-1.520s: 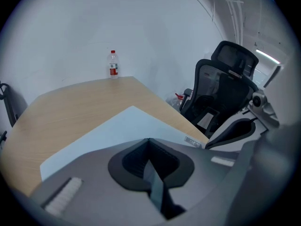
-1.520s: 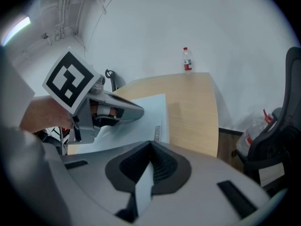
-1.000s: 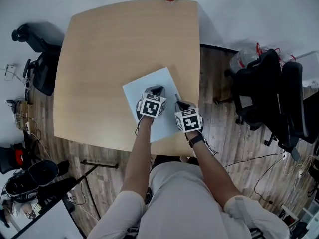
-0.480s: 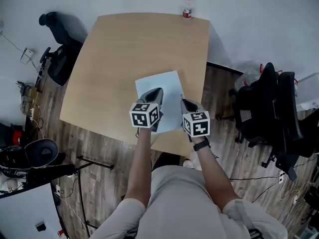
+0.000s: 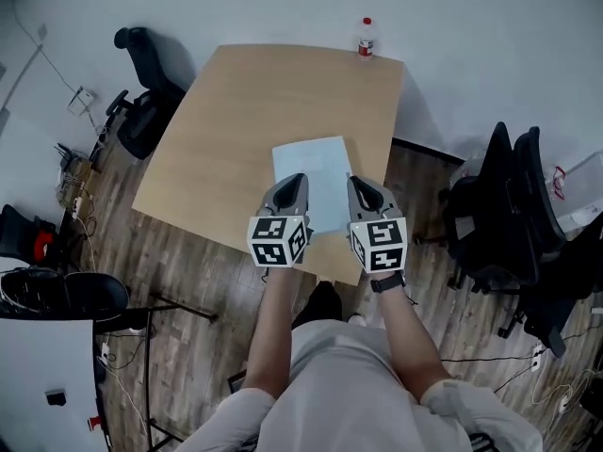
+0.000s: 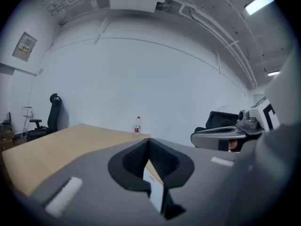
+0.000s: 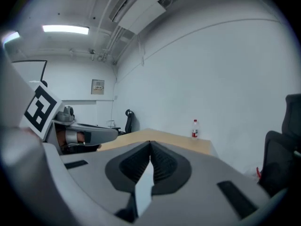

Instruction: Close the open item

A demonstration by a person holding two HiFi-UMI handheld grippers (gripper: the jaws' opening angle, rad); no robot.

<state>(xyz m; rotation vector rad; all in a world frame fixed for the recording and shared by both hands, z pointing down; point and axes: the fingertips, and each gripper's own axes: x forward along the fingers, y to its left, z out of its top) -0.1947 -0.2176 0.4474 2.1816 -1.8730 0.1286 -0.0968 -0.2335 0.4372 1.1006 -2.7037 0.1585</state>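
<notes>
A pale blue flat rectangular item point(image 5: 313, 182) lies closed and flat on the wooden table point(image 5: 236, 121), near its front right edge. My left gripper point(image 5: 294, 179) and right gripper point(image 5: 356, 183) are held side by side above the item's near end, lifted off it. Both point away from me toward the far wall. In the left gripper view the left gripper point(image 6: 148, 142) has its jaws meeting at the tips with nothing between them. The right gripper point(image 7: 150, 147) looks the same in its own view. A pale sliver of the item shows below each pair of jaws.
A water bottle point(image 5: 366, 37) with a red label stands at the table's far edge and also shows as bottle point(image 6: 137, 125) and bottle point(image 7: 194, 128). Black office chairs stand at the right point(image 5: 509, 205) and at the upper left point(image 5: 146, 111). Cables and gear lie on the floor at left.
Both grippers have lifted off the pale blue item and drawn back toward me. The head view has risen and now takes in more of the room. The item lies flat.
</notes>
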